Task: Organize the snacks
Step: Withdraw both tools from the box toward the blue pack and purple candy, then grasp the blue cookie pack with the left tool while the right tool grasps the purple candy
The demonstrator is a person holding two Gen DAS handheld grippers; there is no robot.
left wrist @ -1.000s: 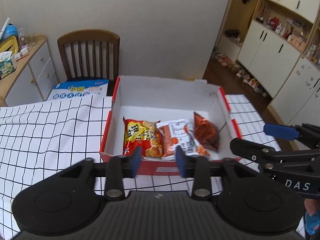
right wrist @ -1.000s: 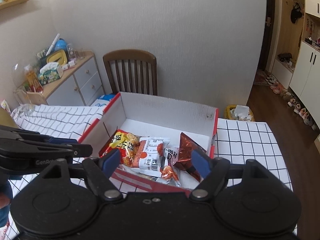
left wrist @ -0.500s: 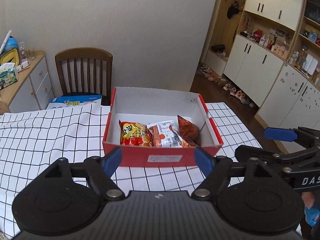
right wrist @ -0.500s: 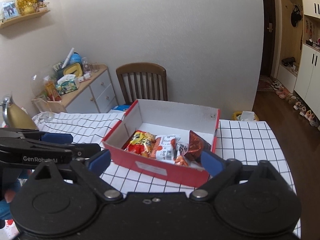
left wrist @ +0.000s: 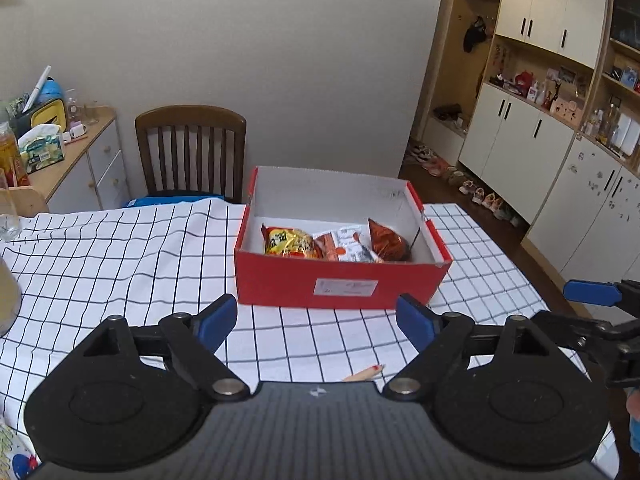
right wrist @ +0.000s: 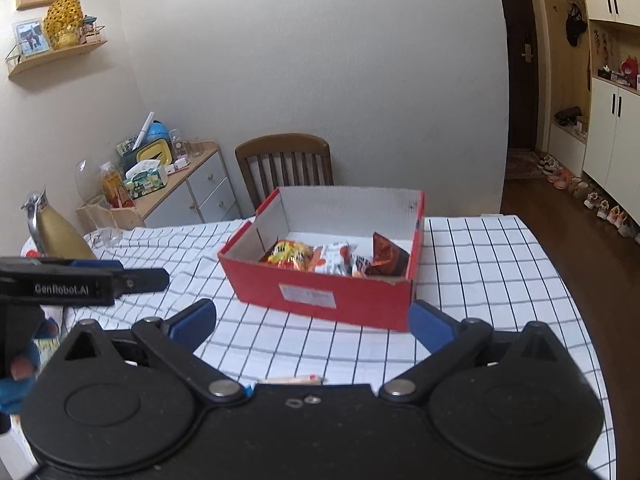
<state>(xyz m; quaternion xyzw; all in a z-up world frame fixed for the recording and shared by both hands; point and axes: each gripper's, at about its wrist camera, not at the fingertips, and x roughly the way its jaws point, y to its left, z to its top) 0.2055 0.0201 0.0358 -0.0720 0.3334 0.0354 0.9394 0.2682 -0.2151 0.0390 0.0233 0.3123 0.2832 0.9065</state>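
Observation:
A red cardboard box (left wrist: 340,280) (right wrist: 320,292) with a white inside stands on the checked tablecloth. In it lie a yellow-red snack packet (left wrist: 290,242) (right wrist: 290,256), a white-orange packet (left wrist: 340,242) (right wrist: 334,258) and a dark red-brown packet (left wrist: 386,240) (right wrist: 386,258). My left gripper (left wrist: 316,320) hovers in front of the box, jaws still opening, nothing between them. My right gripper (right wrist: 314,320) stands wide open before the box, also empty. Each gripper shows at the edge of the other's view.
A wooden chair (left wrist: 192,148) stands behind the table by the wall. A sideboard (right wrist: 180,192) with bottles and tissues is at the left. A gold jug (right wrist: 56,232) and a glass (right wrist: 104,220) stand on the table's left. Cupboards and shoes line the right.
Both grippers have drawn back from the box, which now looks smaller and farther. Both sets of jaws have spread wider. The snacks in the box lie as before.

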